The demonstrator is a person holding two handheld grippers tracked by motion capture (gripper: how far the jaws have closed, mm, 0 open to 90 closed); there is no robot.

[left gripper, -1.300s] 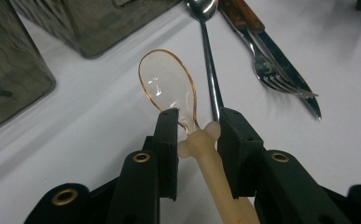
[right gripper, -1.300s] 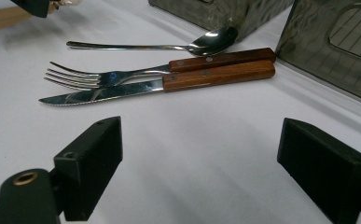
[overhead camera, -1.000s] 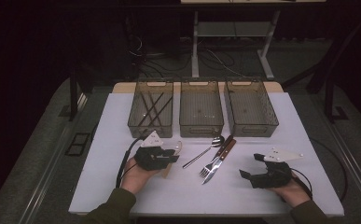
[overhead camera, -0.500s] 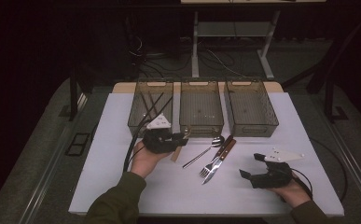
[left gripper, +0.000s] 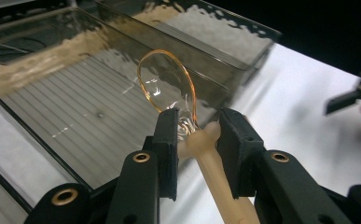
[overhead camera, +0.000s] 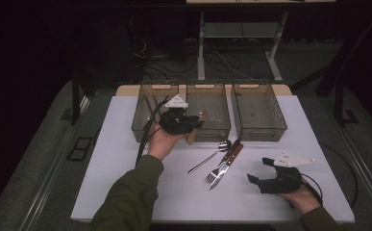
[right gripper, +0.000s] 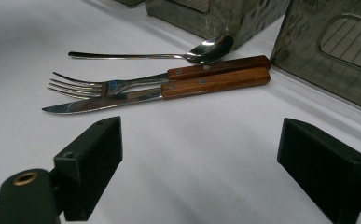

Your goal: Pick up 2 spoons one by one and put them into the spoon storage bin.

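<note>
Three smoked translucent bins are standing in a row along the far edge of the table (overhead camera: 126, 183). The left hand-held gripper (left gripper: 197, 135) is clamping a spoon (left gripper: 169, 88) at the neck where its clear, amber-rimmed bowl is meeting a pale cream plastic handle. One second ago this hand-held gripper was lying low at the near-left part of the table; it is now raised and carried forward to the front rim of the middle bin (overhead camera: 207, 108). In the left gripper view the spoon bowl is hanging above that bin's ribbed floor. Judgement: the transport phase is nearly complete, and release into the bin is the step now pending.

The right hand-held gripper (right gripper: 215, 163) is resting near the near-right corner of the table with its jaws standing wide apart and empty, unchanged in position over the last second. Ahead of it three items are lying close together at the table's centre:

- a polished steel spoon (right gripper: 155, 53), slim and reflective;
- a steel fork (right gripper: 122, 84) with a riveted brown wooden handle;
- a serrated knife (right gripper: 136, 95) with a matching wooden handle, touching the fork.

The table surface is white, smooth and matte. The bin walls are glossy and slightly rippled. The left bin (overhead camera: 150, 108) is already holding dark, thin utensils; their type cannot be determined.
</note>
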